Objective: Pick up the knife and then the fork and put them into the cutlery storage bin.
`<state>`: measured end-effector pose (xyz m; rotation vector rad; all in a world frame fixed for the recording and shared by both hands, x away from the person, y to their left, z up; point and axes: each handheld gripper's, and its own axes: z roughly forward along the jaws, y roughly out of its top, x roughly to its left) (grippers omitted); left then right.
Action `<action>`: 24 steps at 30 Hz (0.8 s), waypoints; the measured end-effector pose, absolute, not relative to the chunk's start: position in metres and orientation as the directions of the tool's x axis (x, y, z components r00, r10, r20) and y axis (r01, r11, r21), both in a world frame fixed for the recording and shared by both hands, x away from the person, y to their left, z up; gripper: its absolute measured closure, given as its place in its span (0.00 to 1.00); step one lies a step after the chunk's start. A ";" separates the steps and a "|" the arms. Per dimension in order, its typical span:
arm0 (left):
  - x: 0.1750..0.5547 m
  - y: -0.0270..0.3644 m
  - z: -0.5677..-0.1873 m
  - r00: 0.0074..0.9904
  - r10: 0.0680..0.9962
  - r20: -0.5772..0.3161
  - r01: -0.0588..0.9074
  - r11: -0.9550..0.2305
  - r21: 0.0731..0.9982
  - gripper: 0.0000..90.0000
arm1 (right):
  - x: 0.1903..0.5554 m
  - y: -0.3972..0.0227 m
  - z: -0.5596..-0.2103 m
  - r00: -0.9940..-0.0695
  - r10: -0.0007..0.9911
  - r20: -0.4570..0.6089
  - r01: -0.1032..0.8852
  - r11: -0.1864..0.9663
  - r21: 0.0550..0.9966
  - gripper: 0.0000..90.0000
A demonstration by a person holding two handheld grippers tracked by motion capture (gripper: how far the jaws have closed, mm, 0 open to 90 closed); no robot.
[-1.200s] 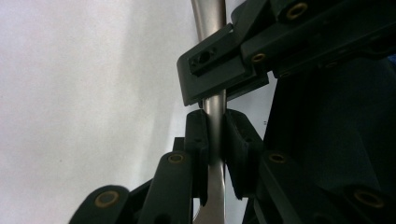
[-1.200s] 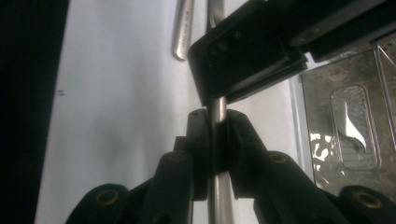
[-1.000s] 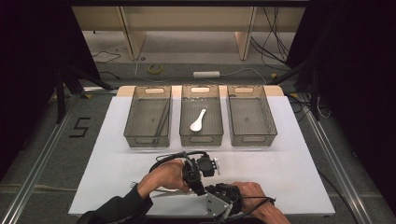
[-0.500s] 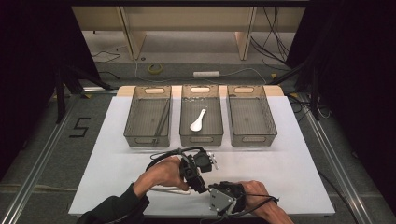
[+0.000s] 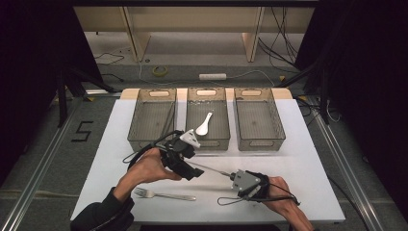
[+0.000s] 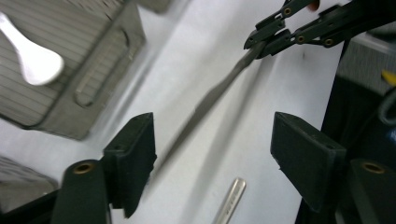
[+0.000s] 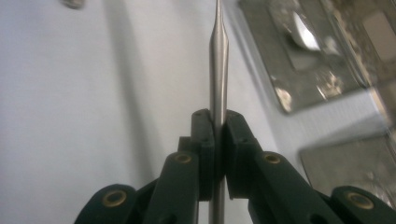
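My right gripper (image 5: 231, 174) is shut on a slim metal utensil (image 5: 211, 169) and holds it above the white table, pointing left. In the right gripper view the pads (image 7: 204, 140) clamp the utensil's handle (image 7: 218, 56). My left gripper (image 5: 195, 172) sits at the utensil's other end. Its jaws have just been opening and now stand wide (image 6: 212, 149). The utensil (image 6: 219, 91) runs between them, with neither pad pressing on it. The right gripper (image 6: 254, 44) shows at the far end of the left gripper view.
A metal fork (image 5: 163, 195) lies on the white table (image 5: 308, 159) near the front left. Three clear bins stand in a row behind: left (image 5: 151, 139), middle (image 5: 207, 143) with a white spoon (image 5: 203, 124) inside, right (image 5: 260, 142).
The left jaws opened and released the utensil, which stays in the right gripper. Both hands moved away from the front edge, the left one rising. The fork now lies uncovered.
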<state>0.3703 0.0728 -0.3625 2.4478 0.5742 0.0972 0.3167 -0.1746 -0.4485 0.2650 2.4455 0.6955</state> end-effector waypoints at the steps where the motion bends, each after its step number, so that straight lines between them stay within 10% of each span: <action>1: 0.370 0.077 -0.361 0.900 0.430 -0.067 0.379 -0.699 0.606 0.33 | 0.317 -0.175 -0.448 -0.814 0.332 -0.477 0.032 0.845 0.535 0.94; 24: 0.357 0.129 -0.413 0.801 0.588 -0.108 0.445 -0.466 0.765 0.22 | 0.393 -0.241 -0.388 -0.654 0.720 -0.230 0.364 0.567 0.739 0.94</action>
